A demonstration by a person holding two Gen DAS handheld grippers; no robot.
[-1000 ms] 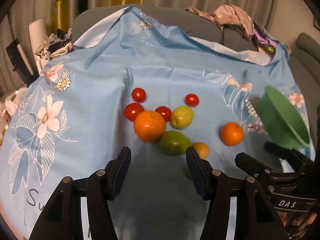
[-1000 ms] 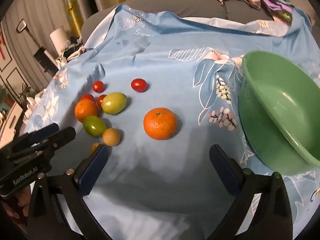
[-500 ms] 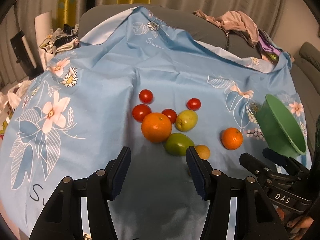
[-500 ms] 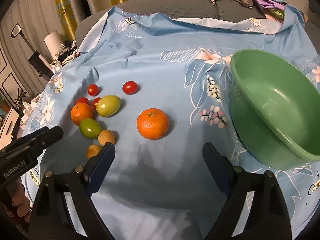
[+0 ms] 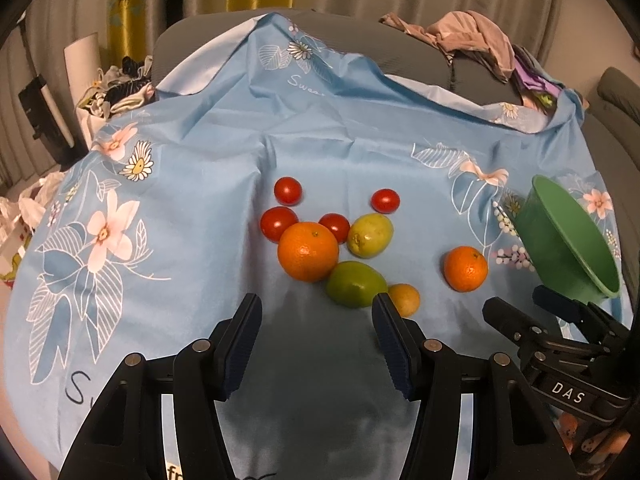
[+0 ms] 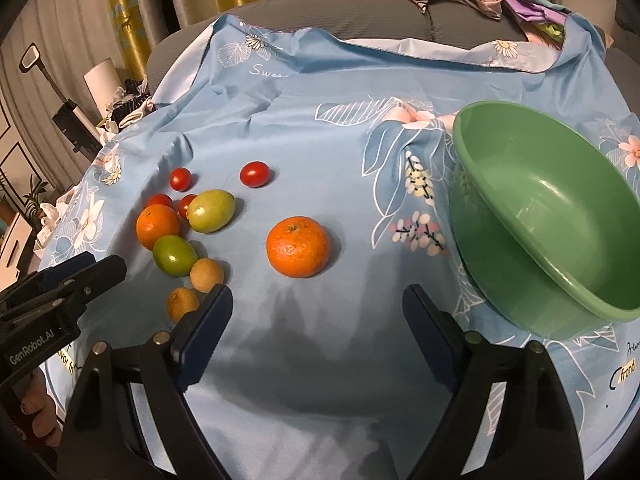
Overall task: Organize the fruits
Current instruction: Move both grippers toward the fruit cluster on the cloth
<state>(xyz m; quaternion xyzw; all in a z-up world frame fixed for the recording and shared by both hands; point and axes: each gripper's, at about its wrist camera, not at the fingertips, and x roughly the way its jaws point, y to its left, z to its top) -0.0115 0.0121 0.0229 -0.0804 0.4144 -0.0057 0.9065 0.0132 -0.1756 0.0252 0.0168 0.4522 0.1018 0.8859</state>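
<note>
**Fruit loose on the cloth, bowl empty**

Partly hidden behind a left gripper [image 5: 316, 334] finger in the left wrist view: one small tan fruit [image 5: 405, 299]; a second one [image 6: 182, 303] seen only from the right wrist view. Bowl [image 6: 560, 216] cut off at the frame edge in both views. Printed lettering on the cloth [image 6: 304, 128] only partly legible.

Counted: four cherry tomatoes, e.g. [image 5: 287, 191]; two oranges, one [image 5: 308, 251] in the cluster, one [image 6: 298, 246] lying apart, nearer the bowl; two green oval fruits [image 5: 355, 284] [image 5: 369, 235]; two tan round ones.

Glossy green plastic bowl, round, tilted, nothing inside. Oranges dimpled, tomatoes shiny and smooth. Thin, creased blue fabric with flower print.

Left jaws apart, ribbed blue pads, nothing between. Right gripper [image 6: 316, 320] jaws wide apart, easing inward slightly, only cloth between, lone orange just ahead.
</note>
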